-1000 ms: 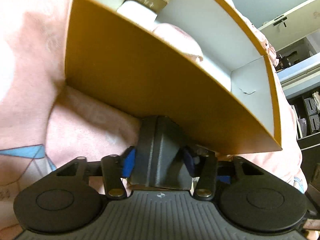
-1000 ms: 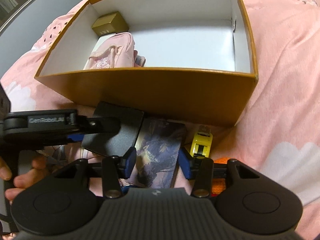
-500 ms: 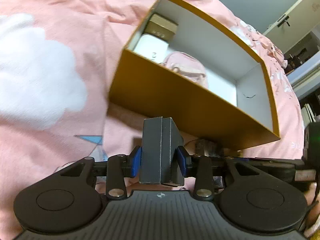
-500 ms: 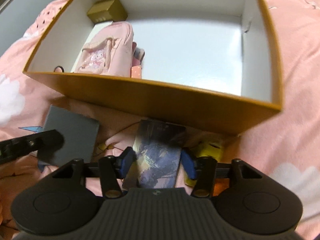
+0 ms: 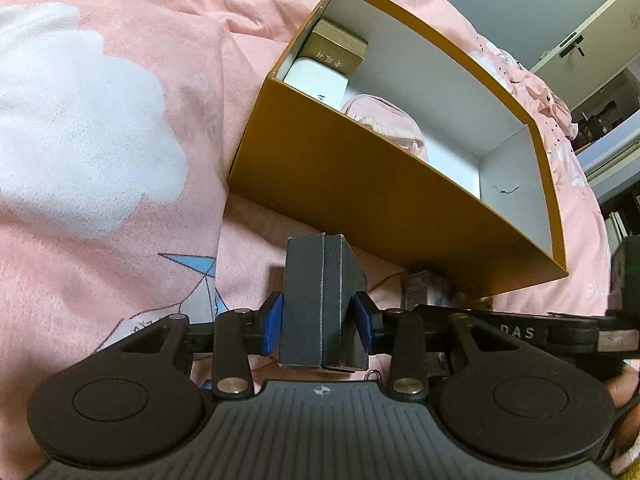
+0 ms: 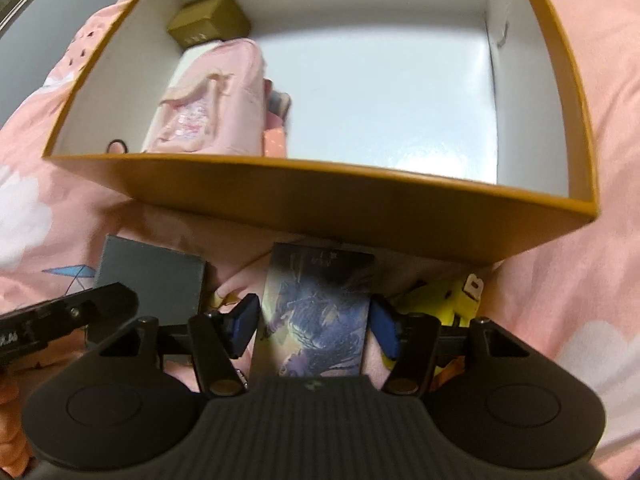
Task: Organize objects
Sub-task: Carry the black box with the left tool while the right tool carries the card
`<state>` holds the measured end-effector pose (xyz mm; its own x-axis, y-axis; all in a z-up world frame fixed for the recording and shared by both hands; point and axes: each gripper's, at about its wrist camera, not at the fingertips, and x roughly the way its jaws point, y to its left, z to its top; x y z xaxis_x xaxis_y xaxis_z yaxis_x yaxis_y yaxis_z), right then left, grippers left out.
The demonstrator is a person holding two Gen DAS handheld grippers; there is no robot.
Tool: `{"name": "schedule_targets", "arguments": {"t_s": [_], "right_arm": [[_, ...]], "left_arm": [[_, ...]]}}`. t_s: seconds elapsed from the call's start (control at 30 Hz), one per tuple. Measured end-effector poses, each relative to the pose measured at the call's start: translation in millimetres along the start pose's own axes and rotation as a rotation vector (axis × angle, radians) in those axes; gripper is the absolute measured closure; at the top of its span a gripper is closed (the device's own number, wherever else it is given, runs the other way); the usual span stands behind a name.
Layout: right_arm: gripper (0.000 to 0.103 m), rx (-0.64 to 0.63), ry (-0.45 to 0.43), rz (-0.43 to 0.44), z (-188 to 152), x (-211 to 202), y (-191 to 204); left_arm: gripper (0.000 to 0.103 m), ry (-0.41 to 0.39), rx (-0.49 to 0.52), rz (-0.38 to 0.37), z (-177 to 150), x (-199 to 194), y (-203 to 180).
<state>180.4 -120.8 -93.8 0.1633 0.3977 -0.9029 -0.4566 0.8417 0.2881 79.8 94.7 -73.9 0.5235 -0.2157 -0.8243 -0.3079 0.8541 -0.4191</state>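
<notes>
Your left gripper is clenched on the dark grey box, its blue fingers pressing both flanks, and the box hangs upright just in front of the near wall of the orange storage box, clear of the pink bedspread. Carry it up and over that near wall before you lower it; judging from how close the wall stands, a low pass would catch the rim and shove the storage box across the soft bed. Inside the storage box, the gold box, the white case and the pink pouch crowd the left end, so aim for the bare white floor to the right of the pouch and set the grey box flat there before letting go. Your right gripper is opening: its fingers stand off both edges of the picture card, which lies between them just outside the storage box's near wall, with the yellow tape measure beside it to the right. No grip is made there yet. Close squarely on the card's long edges and lift gently, since a thin card is likely to bow or slip. Keep the two grippers apart over the storage box, one item going in at a time.
</notes>
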Motion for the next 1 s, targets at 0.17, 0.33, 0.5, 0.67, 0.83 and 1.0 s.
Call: {"name": "schedule_targets", "arguments": {"t_s": [0.17,0.33,0.5,0.67,0.83,1.0], "right_arm": [[0.042,-0.043,-0.062,0.032,-7.7,-29.2,12.8],[0.042,-0.086,-0.124,0.068,-11.8,-58.2,24.7],[0.042,-0.117,-0.192,0.113,-16.3,-93.6,30.6],[0.042,-0.139,-0.259,0.166,-21.5,-126.7,34.5],[0.042,-0.158,-0.354,0.163,-14.7,-155.6,38.2],[0.042,-0.152,-0.412,0.153,1.9,-167.0,34.9]], "left_arm": [[0.060,-0.010,0.012,-0.023,-1.4,-6.7,-4.2],[0.060,-0.049,0.059,-0.061,-4.3,-27.4,-19.3],[0.060,-0.105,0.093,-0.115,-5.7,-54.2,-35.7],[0.060,-0.177,0.135,-0.158,-2.8,-75.5,-53.6],[0.060,-0.232,0.159,-0.176,9.8,-84.9,-67.9],[0.060,-0.281,0.182,-0.182,28.5,-85.7,-80.6]]}}
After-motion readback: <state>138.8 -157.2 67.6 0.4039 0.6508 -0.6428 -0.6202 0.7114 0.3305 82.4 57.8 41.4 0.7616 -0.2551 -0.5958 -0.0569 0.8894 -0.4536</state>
